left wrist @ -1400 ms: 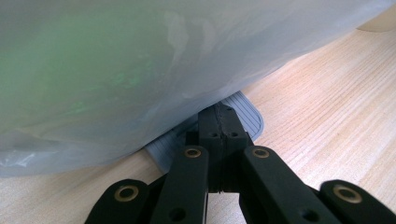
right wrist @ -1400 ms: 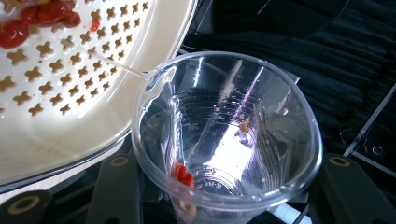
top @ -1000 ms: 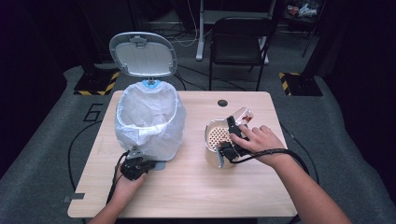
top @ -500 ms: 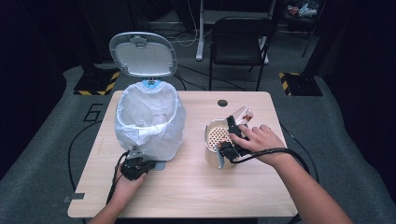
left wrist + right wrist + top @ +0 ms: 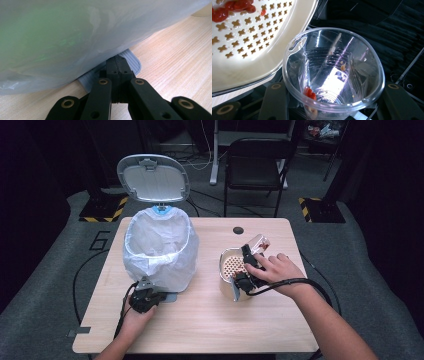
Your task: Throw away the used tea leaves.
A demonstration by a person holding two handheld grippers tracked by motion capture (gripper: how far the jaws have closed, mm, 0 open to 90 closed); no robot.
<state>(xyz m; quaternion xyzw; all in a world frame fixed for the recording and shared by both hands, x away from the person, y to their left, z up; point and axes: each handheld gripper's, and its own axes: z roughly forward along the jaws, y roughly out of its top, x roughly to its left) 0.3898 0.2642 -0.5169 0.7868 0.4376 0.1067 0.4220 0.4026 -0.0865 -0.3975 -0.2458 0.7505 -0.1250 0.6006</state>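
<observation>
A studio-like lab is suggested: a lone wooden table is set on grey carpet, with black drapes, hazard-striped floor plates and cables seen at the top.

A black chair stands behind the wooden table. A black cable lies on the grey floor beside the table

In the high view the worktop is evenly lit from above, while the floor and far room sink into near black; shadows are soft and short. The left gripper view is bright, with the bin liner washed out, blurred and tinged green. In the right gripper view, glare streaks the clear cup and the strainer looks overexposed.
</observation>
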